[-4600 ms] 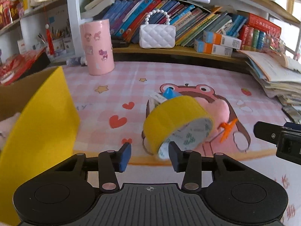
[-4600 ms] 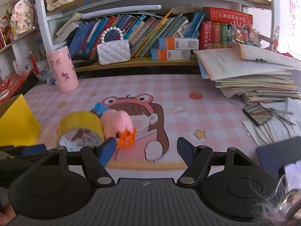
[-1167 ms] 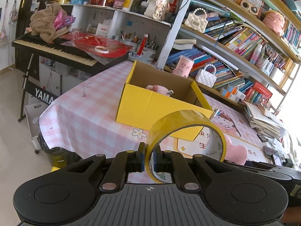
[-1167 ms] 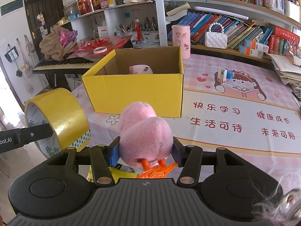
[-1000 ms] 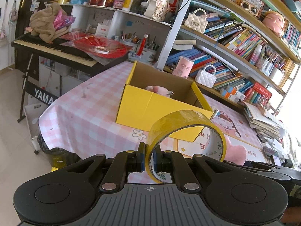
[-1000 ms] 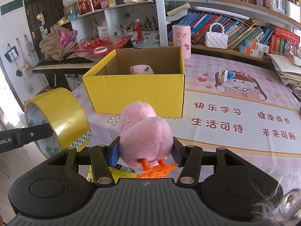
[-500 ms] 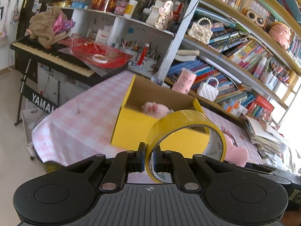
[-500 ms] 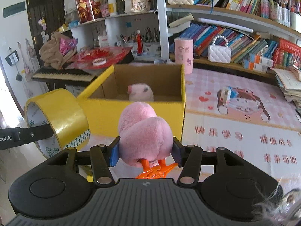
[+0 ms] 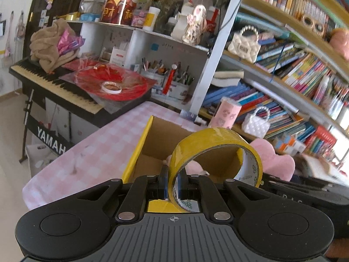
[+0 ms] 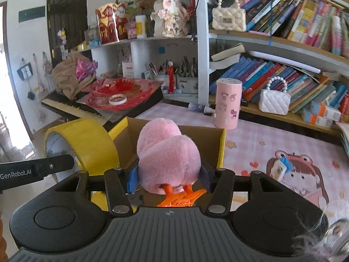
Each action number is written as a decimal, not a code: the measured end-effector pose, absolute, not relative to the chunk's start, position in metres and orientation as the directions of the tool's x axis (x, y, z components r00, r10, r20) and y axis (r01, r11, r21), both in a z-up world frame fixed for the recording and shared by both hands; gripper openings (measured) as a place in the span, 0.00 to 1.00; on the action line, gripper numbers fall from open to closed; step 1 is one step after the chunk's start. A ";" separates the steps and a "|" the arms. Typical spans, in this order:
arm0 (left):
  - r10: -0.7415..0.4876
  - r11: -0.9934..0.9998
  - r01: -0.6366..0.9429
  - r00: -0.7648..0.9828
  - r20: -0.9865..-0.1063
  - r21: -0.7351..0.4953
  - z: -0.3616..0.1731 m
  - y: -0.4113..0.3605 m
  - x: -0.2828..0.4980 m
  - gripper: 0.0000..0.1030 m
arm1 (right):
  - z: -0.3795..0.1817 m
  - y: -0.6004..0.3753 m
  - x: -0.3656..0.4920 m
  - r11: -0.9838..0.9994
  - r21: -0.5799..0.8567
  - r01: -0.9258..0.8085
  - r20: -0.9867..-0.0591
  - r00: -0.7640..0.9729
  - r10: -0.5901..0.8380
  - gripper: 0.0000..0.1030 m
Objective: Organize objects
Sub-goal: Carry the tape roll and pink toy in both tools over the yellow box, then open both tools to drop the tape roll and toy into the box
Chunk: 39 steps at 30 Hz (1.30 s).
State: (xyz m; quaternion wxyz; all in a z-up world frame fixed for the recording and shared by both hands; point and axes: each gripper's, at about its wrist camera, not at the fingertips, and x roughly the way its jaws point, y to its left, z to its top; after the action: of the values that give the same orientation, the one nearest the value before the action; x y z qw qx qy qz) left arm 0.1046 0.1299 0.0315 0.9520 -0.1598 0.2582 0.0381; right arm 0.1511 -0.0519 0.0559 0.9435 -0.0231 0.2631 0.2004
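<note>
My left gripper [image 9: 173, 184] is shut on the wall of a yellow tape roll [image 9: 214, 140] and holds it over the open yellow cardboard box [image 9: 139, 146]. The roll also shows in the right wrist view [image 10: 87, 144]. My right gripper [image 10: 168, 180] is shut on a pink plush chick with orange feet [image 10: 168, 155], held above the same box [image 10: 221, 150]. The chick also shows at the right of the left wrist view [image 9: 272, 161]. Another pink plush [image 9: 196, 167] lies inside the box, partly hidden by the roll.
A pink cylinder holder [image 10: 228, 104] and a white quilted handbag [image 10: 274, 100] stand by the bookshelf behind the box. A small blue-and-white carton [image 10: 280, 168] lies on the cartoon mat. A keyboard piano [image 9: 56, 83] stands left of the pink checked table [image 9: 91, 150].
Both grippers have moved forward and closer to the box with their loads. The box now lies directly under the tape roll and the chick.
</note>
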 end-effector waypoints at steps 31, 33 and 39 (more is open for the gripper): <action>0.146 0.970 -0.235 0.757 -0.637 -0.057 -0.013 0.106 0.165 0.14 | -0.016 -0.017 0.239 0.769 -0.108 -0.630 -0.734 0.573 0.365 0.51; 0.143 0.971 -0.230 0.763 -0.631 -0.058 -0.011 0.107 0.162 0.15 | -0.014 -0.018 0.238 0.779 -0.102 -0.619 -0.731 0.578 0.364 0.51; 0.116 0.977 -0.198 0.809 -0.577 -0.081 0.003 0.104 0.146 0.26 | 0.003 -0.029 0.223 0.811 -0.082 -0.579 -0.672 0.633 0.384 0.62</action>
State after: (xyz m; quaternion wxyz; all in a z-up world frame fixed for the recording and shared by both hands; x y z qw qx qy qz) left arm 0.1458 0.1041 0.0029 0.9485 -0.0685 0.2981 0.0827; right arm 0.2231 -0.0286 0.0029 0.8916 -0.1466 0.3326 0.2700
